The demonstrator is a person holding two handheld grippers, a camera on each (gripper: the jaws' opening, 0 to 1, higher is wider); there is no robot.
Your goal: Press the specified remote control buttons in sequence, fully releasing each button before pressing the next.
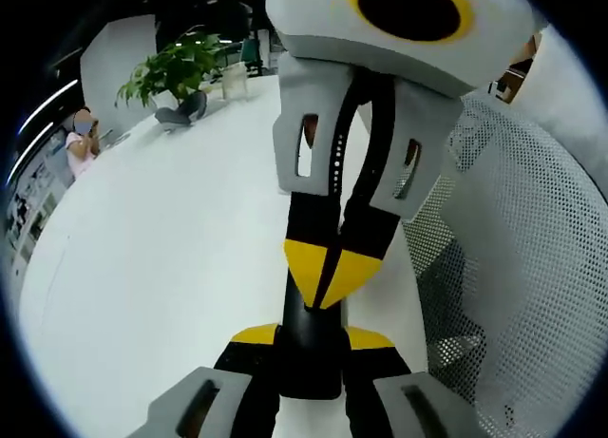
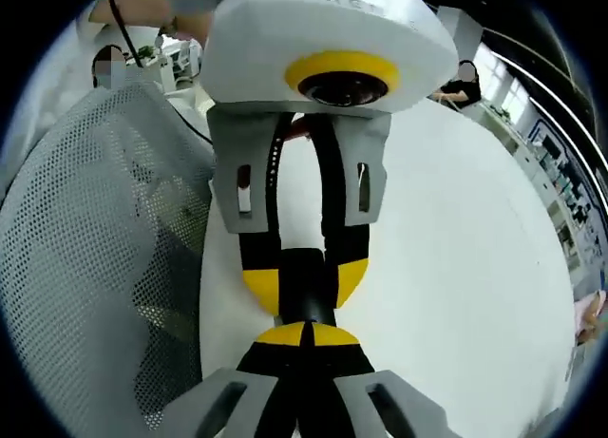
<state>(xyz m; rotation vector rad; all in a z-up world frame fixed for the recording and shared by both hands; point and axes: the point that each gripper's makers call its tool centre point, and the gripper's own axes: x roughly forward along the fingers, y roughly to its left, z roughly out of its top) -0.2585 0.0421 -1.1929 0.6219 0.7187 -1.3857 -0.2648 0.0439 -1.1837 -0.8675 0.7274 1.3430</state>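
Since a press needs a steady target, the left gripper (image 1: 312,339) clamps the slim black plastic remote control (image 1: 309,367) between its 2 jaws above the white table (image 1: 161,267). The right gripper (image 2: 304,335), jaws together and empty, touches its end. The remote's long axis seemingly follows the left jaws, pointing at the right gripper.

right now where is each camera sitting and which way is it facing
Left gripper view: rides the left gripper, looking along its own jaws, shut on the black remote, across the white table toward a plant.
Right gripper view: rides the right gripper, jaws shut, facing the opposite way at the remote.
Shared: each sees the other gripper head-on, the remote, the table and a mesh chair.
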